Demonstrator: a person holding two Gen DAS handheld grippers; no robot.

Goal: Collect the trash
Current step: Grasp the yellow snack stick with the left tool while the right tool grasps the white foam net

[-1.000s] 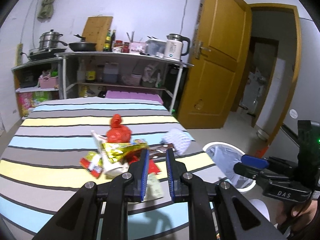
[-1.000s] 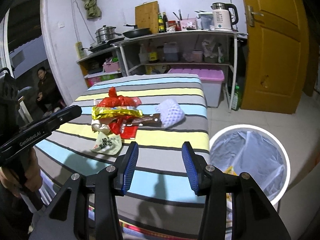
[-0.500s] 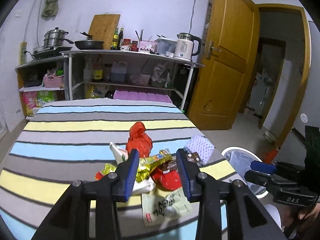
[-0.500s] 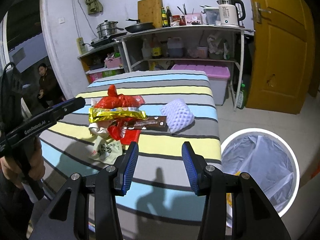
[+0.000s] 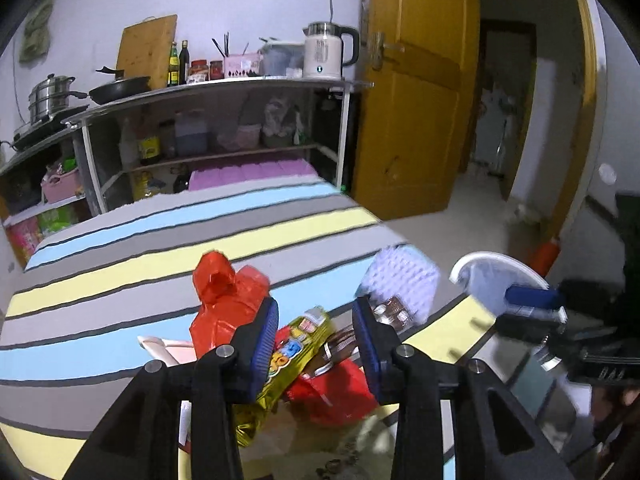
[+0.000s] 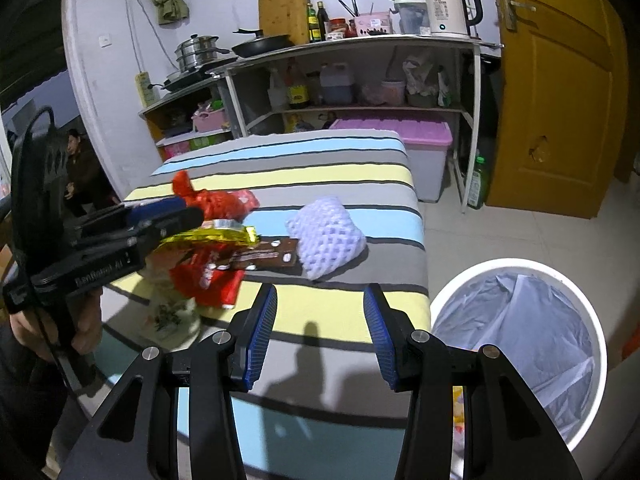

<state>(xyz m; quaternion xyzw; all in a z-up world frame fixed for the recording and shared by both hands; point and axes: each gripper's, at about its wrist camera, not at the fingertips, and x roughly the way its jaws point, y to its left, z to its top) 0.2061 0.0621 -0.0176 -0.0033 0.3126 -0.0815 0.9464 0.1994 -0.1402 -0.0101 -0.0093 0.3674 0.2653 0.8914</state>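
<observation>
Trash pile on the striped bed [image 6: 340,172], near its front edge: yellow foil wrapper [image 5: 292,352] lying directly ahead of the left claw [image 5: 316,344], framed between the two blue pads, long axis running obliquely from lower left to upper right in the left wrist view. Beside it, red plastic bag [image 5: 224,300] toward the left pad, brown wrapper [image 6: 268,258] and white foam net [image 6: 326,234] toward the right. Left claw clearly the nearer of the two, poised over the pile; jaws parted wide, nothing gripped, contact with the wrapper not determinable from these views. Right claw [image 6: 320,336] held back over the bed's front edge, well apart from the pile, jaws likewise wide and empty. White bin [image 6: 588,300] with liner on the floor just beside the bed corner, to the right of the right claw. Likely step in hand: closing on the yellow foil wrapper across its short dimension, requiring the pads to straddle its oblique axis.
</observation>
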